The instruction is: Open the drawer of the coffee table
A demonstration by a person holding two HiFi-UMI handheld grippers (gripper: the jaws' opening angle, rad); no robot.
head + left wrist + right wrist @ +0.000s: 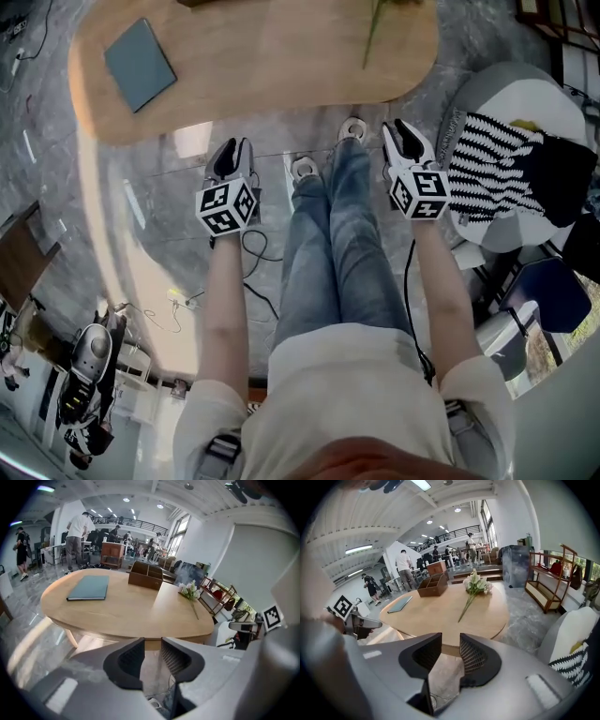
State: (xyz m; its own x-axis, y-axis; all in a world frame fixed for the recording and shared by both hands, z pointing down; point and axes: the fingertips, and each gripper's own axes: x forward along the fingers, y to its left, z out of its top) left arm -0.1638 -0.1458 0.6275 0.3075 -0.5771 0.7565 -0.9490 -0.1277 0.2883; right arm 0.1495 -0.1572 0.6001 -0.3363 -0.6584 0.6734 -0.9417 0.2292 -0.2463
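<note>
Status: approach stage, nothing gripped yet. Person stands close to the near edge of the desk (281, 66), with the left gripper (232, 150) and right gripper (404, 137) held low on either side of the legs (328, 244), both angled down and forward at that edge. I read this as lining up for a pull on something below the top. The left gripper view shows the fingers (129, 660) slightly apart with only floor and desk rim in the gap. The right gripper view shows the same: fingers (476, 658) a narrow slot apart and empty. The gap looks set for a thin handle or lip, not a bulky grab. The drawer can't be picked out in any view, with no front or handle visible; my guess is that it sits under the near rim, which the grippers face. On top, the teal book (140, 64), the flower stem (375, 28) and the wooden organiser (146, 575) all sit well back from the near edge, so they shouldn't interfere. A chair with a striped cushion (497, 178) is just beside the right gripper, so clearance is tight on that side. Next step needs the gripper lower still to find the drawer front.
</note>
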